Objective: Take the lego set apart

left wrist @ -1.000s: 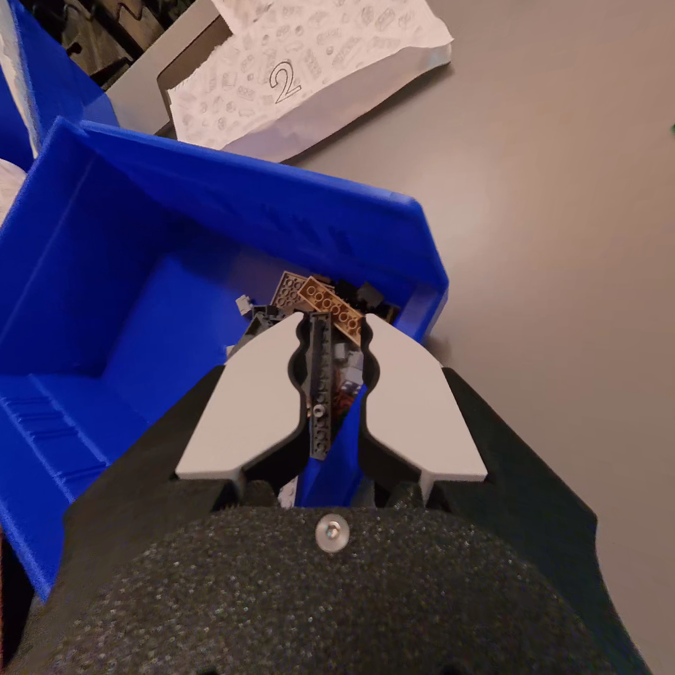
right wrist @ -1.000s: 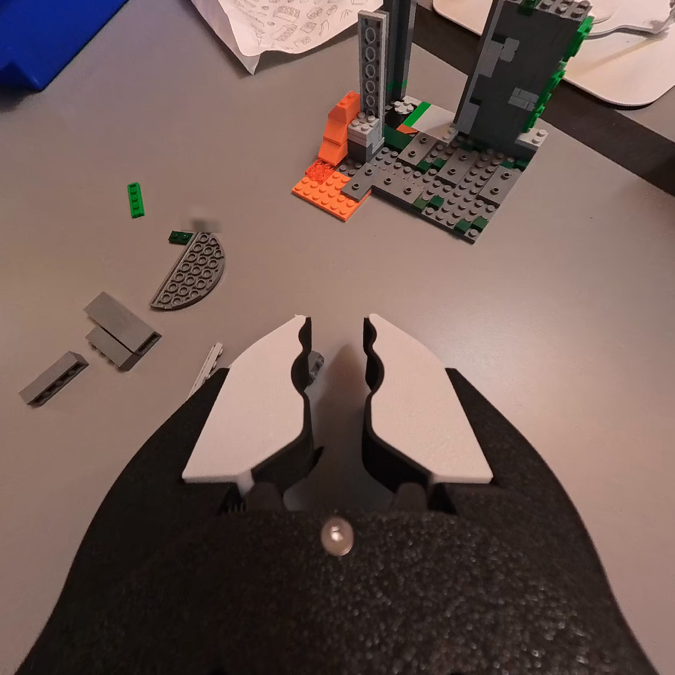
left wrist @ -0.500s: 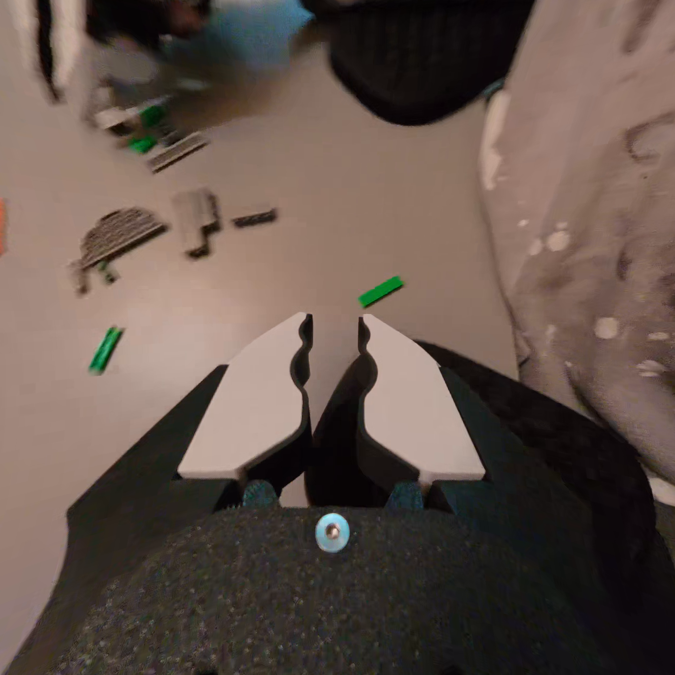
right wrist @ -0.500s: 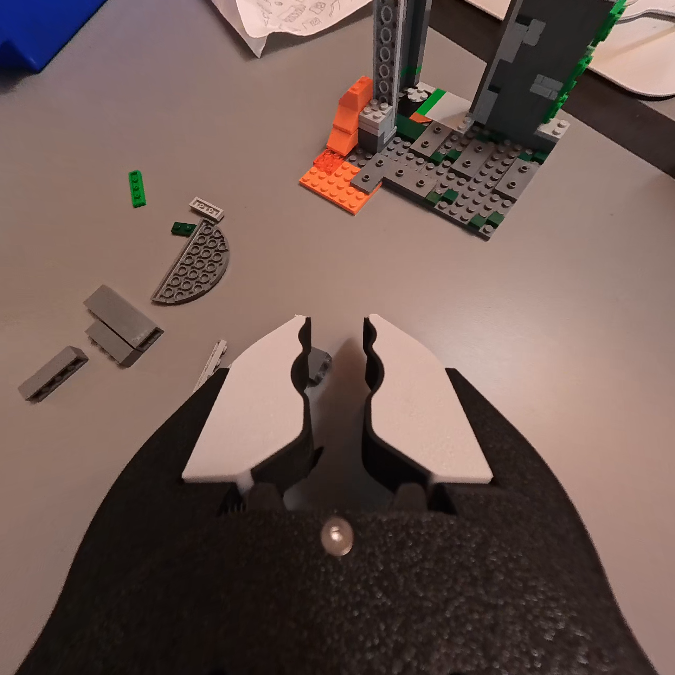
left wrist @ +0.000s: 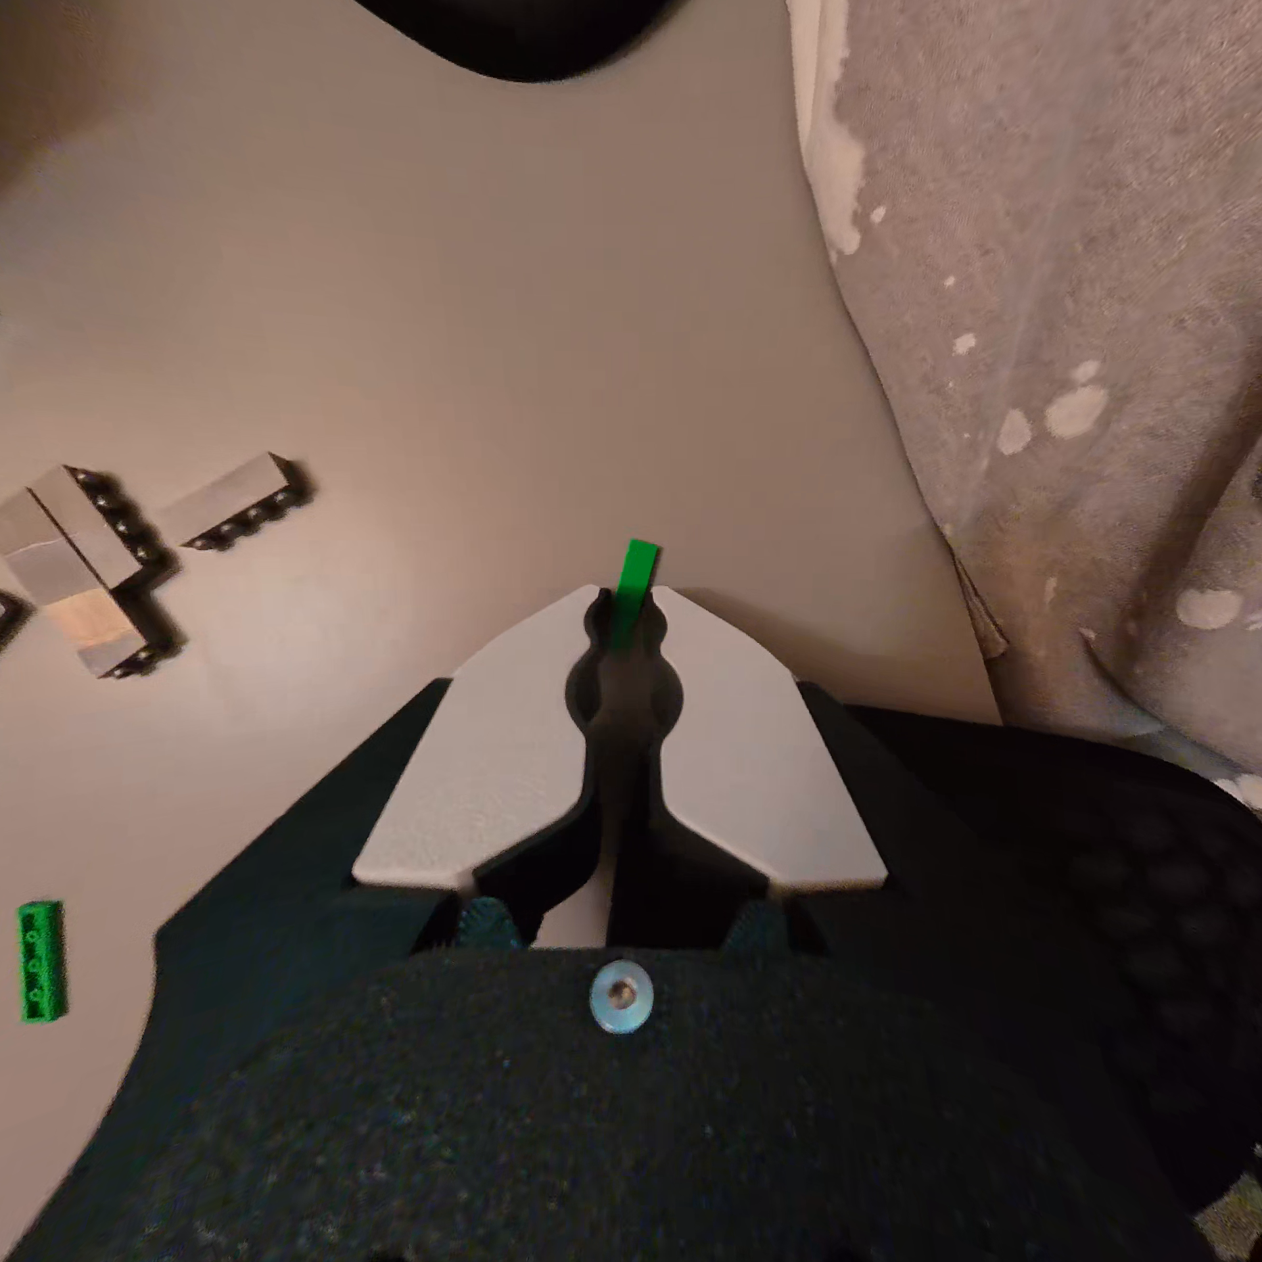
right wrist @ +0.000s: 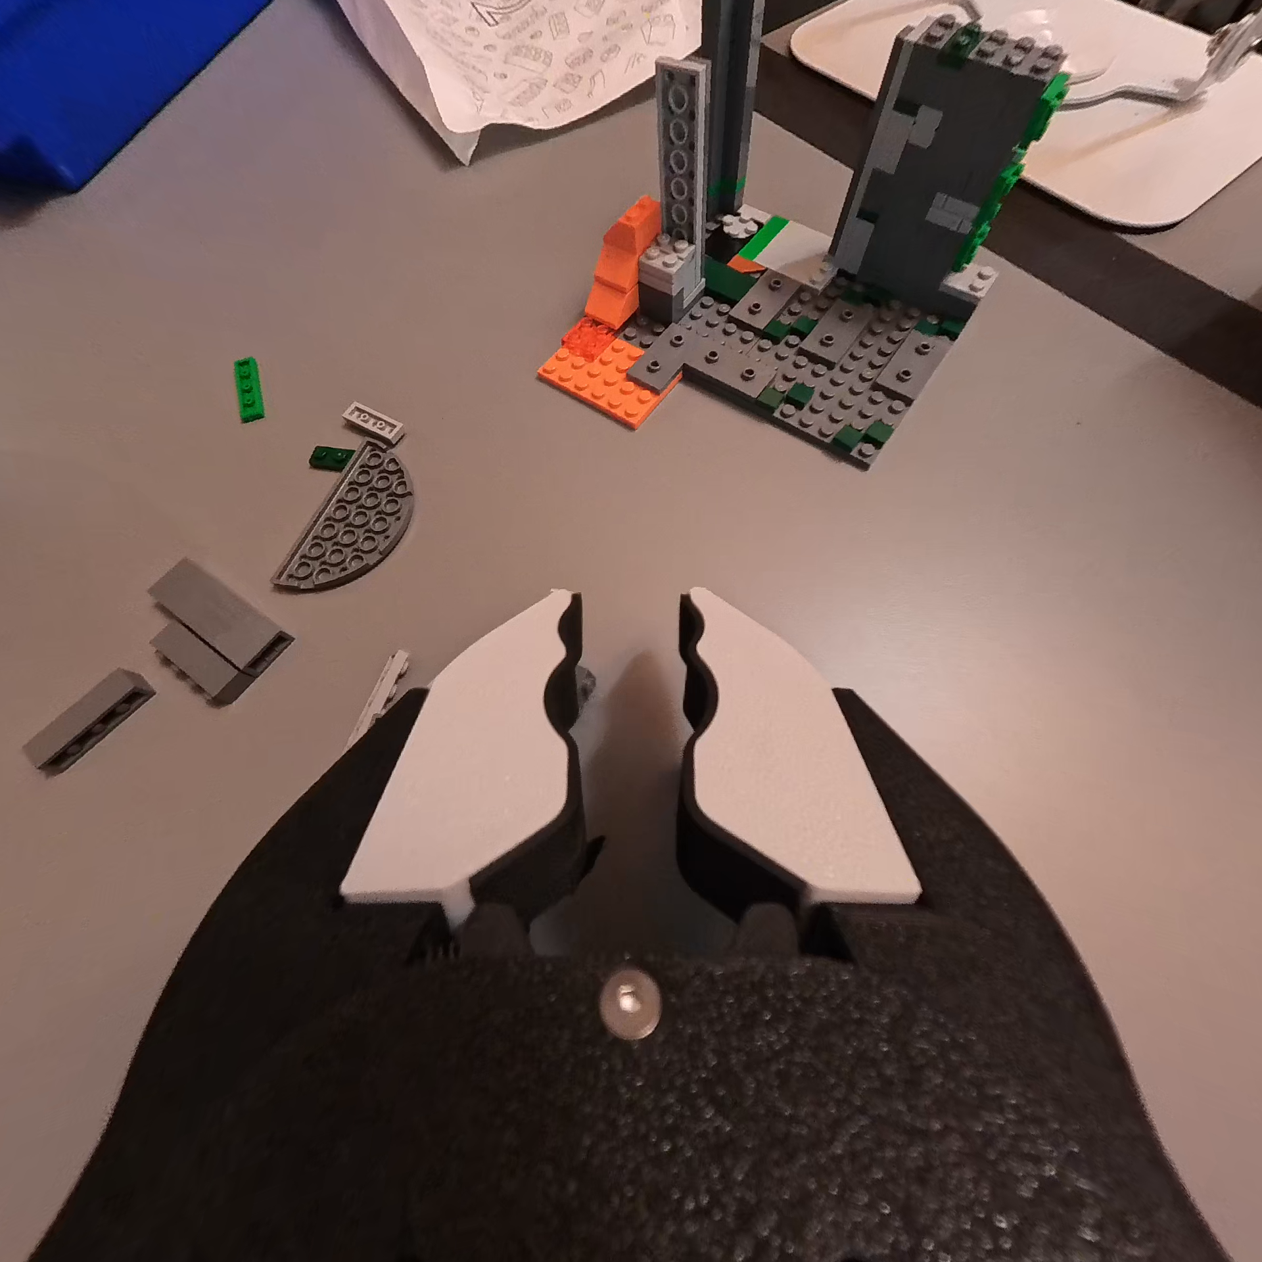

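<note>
The lego set (right wrist: 806, 341) stands on the grey table in the right wrist view: a studded grey and green base, an orange corner (right wrist: 601, 382), a tall light grey plate (right wrist: 679, 157) and a dark grey wall (right wrist: 942, 171). My right gripper (right wrist: 632, 601) is open and empty, low over the table, well short of the set. A small grey piece (right wrist: 586, 683) lies by its left finger. My left gripper (left wrist: 627, 594) is shut on a small flat green piece (left wrist: 635, 570) that sticks out past its tips, near the table.
Loose parts lie left of the right gripper: a half-round plate (right wrist: 355, 526), grey bricks (right wrist: 218, 628), a green plate (right wrist: 248, 389). A blue bin (right wrist: 102, 82), a paper bag (right wrist: 533, 61) and a white tray (right wrist: 1092, 150) sit at the back. A person's clothing (left wrist: 1058, 341) is right of the left gripper. The left gripper's tips are roughly 25 cm from the right gripper's. It is some 15 cm from my right tips to the tall light grey plate (right wrist: 679, 157).
My left gripper has left the blue bin, where a long dark grey plate sat between its fingers. It has swung over the table and shut on the green piece. The right gripper has barely moved.
</note>
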`<control>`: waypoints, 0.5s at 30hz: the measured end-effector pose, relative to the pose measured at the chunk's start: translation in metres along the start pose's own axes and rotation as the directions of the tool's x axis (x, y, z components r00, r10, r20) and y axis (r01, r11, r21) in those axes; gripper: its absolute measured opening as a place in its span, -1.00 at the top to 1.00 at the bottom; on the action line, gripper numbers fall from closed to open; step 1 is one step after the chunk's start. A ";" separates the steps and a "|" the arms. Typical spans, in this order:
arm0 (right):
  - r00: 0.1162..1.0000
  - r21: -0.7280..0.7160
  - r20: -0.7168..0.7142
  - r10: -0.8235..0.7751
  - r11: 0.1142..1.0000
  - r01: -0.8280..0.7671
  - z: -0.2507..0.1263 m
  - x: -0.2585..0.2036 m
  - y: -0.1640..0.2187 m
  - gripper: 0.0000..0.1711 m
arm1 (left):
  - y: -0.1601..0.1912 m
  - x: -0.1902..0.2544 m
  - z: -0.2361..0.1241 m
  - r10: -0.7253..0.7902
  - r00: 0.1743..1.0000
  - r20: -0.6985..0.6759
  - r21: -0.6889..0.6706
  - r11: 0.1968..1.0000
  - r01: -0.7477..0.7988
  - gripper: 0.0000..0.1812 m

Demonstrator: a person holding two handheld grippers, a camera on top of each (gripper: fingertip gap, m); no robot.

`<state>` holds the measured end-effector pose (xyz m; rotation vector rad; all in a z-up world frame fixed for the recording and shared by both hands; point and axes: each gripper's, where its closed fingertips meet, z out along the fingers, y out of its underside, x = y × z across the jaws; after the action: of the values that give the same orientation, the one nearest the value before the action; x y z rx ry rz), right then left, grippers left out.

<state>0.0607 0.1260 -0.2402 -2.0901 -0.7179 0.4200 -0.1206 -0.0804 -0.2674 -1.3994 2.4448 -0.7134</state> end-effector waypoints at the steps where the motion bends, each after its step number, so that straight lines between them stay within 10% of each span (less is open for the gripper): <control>1: 1.000 0.009 -0.016 -0.002 1.000 0.002 -0.001 0.002 -0.002 0.69 | 0.000 -0.003 0.000 -0.008 1.000 0.024 0.001 1.000 0.008 0.90; 9: 0.951 0.265 -0.304 0.058 0.964 0.026 -0.036 0.043 -0.044 0.90 | 0.000 -0.050 -0.048 -0.185 0.924 0.334 0.210 0.970 0.118 0.91; 15: 0.881 0.378 -0.445 0.162 0.926 0.021 -0.063 0.069 -0.053 1.00 | 0.040 -0.089 -0.145 -0.504 0.625 0.596 0.472 0.850 0.235 0.91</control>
<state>0.1300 0.1543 -0.1633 -1.7551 -0.2443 0.0645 -0.1668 0.0555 -0.1675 -1.6500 1.3589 -0.5104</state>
